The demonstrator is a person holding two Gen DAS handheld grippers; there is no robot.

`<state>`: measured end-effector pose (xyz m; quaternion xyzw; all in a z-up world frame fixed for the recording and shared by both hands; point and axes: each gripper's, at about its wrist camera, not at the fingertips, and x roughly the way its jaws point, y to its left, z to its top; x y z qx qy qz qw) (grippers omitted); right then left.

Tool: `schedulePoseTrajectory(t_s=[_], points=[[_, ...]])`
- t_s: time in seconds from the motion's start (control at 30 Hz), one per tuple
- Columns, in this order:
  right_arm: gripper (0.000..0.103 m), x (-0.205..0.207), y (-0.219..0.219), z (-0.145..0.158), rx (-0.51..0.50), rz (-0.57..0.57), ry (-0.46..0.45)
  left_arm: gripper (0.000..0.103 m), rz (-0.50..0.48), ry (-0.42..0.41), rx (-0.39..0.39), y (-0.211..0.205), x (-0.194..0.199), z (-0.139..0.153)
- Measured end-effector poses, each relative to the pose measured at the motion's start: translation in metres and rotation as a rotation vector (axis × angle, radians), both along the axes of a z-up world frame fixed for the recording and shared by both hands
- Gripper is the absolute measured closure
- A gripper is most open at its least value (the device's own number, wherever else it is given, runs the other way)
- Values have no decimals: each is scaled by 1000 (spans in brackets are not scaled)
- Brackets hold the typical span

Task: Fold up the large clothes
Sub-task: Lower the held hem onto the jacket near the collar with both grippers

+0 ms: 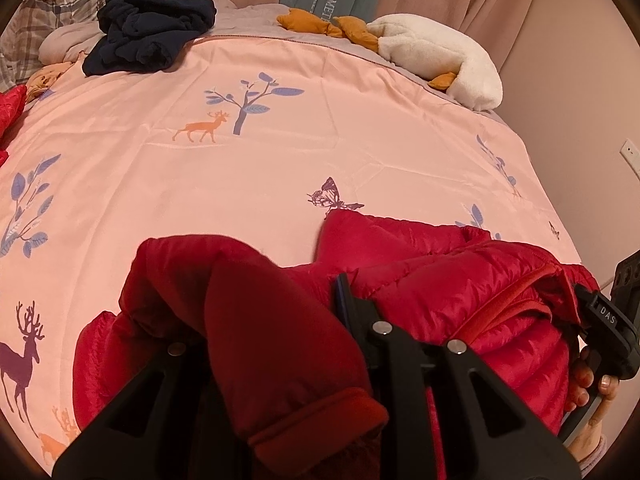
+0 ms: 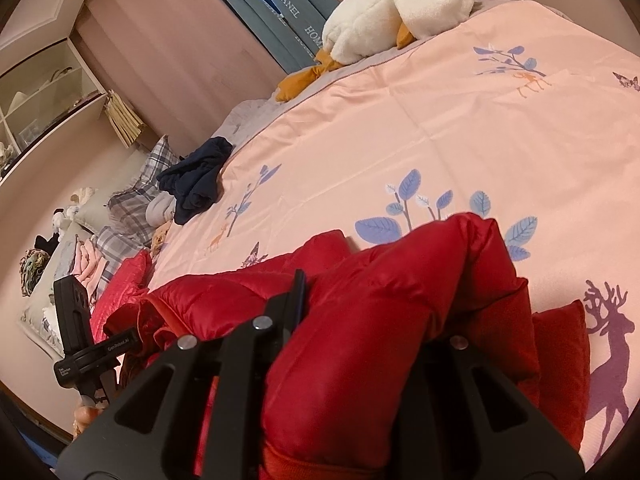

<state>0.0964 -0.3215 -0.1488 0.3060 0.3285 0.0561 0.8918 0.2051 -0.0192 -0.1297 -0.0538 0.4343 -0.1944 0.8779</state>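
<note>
A red puffer jacket [image 1: 440,280] [image 2: 224,292] lies bunched at the near edge of a pink bedspread [image 1: 280,140] [image 2: 440,120]. In the left wrist view, my left gripper [image 1: 272,300] is shut on the jacket. One sleeve [image 1: 280,340] with a ribbed cuff [image 1: 316,420] drapes back over its fingers and hides the left finger. In the right wrist view, my right gripper [image 2: 376,300] is shut on another padded sleeve [image 2: 360,340], which covers its right finger. Each view shows the other gripper's black body [image 1: 612,320] [image 2: 80,340] at its edge, held by a hand [image 1: 592,384].
A crumpled navy garment [image 1: 152,36] [image 2: 196,176] lies at the far side of the bed. A white plush duck [image 1: 436,56] [image 2: 392,12] and plaid pillows [image 1: 40,28] [image 2: 132,208] sit near it. A red quilted piece [image 1: 10,108] [image 2: 124,284] lies at the bed's side. A shelf unit [image 2: 40,92] stands beyond.
</note>
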Motion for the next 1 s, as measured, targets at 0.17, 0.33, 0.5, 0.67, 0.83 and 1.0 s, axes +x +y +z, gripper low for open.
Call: schedulePoseTrajectory(t_s=[0.17,0.33,0.5,0.67,0.83,1.0], points=[[85,2,0,-3,-5,-3,7,82,0,5,3,-1,1,-3],[85,4,-1,-6,-4,-3,17,82,-1,10,5,-1,2,-4],[85,4,-1,-8,-4,-4,27,82,0,11,3,-1,3,-5],[86,5,-1,-10,-2,-6,32,82,-2,11,6,-1,4,-6],[86,6,-2,-11,-5,-7,37,82,-2,11,6,-1,4,-7],[86,7,-2,-12,-2,-8,38,82,-3,12,7,-1,4,-7]])
